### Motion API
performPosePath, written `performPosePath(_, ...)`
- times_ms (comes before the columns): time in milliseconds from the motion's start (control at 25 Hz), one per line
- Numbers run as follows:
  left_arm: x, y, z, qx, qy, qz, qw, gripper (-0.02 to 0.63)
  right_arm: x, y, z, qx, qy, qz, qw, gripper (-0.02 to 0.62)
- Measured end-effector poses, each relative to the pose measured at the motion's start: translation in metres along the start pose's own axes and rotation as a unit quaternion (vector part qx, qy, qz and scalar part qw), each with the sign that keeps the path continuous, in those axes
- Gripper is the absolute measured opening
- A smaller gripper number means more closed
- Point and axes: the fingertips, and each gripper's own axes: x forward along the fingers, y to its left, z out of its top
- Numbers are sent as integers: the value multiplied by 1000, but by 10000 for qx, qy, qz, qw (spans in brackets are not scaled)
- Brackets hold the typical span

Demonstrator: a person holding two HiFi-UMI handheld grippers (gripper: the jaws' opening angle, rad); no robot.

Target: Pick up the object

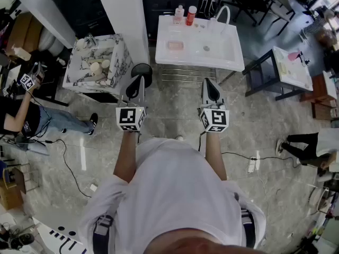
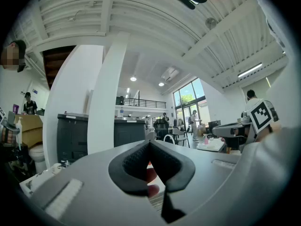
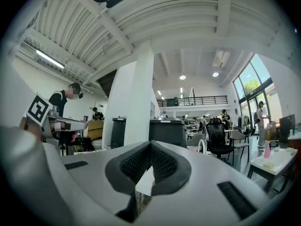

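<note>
Both tongs fully closed, nothing held. Left gripper (image 1: 137, 83) and right gripper (image 1: 210, 83) are level, aimed 12 o'clock. Target is probably the pink block (image 1: 175, 45) on the white table (image 1: 233, 62): 1 o'clock from left, 11 from right, long axis 9–3. Neither clearly nearer.

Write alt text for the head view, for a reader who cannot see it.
Seen from above, a person holds the left gripper and the right gripper level, side by side, both shut and empty, aimed at a white table bearing a pink object and two bottles.
</note>
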Motion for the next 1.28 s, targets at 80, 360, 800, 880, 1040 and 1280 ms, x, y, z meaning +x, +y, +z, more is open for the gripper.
performPosePath(80,0,0,1,-7,-4,3,10000,-3,1,1,1,-8,-10,4,10000,0)
performPosePath(360,0,0,-1,-36,11,-22,10000,-3,1,-1,5,52,-80,-49,9999,2)
performPosePath(800,0,-2,-3,45,54,-26,10000,-3,-3,-2,6,129,-100,-14,9999,2)
performPosePath(880,-1,-3,-4,35,57,-33,10000,-2,-4,-3,6,130,-101,-23,9999,2)
performPosePath(1040,-2,-7,-6,23,96,-77,9999,39,-9,-7,5,169,-113,-35,9998,2)
performPosePath(1280,2,-14,-7,84,163,-184,9997,232,-12,-10,5,191,-135,-18,9997,2)
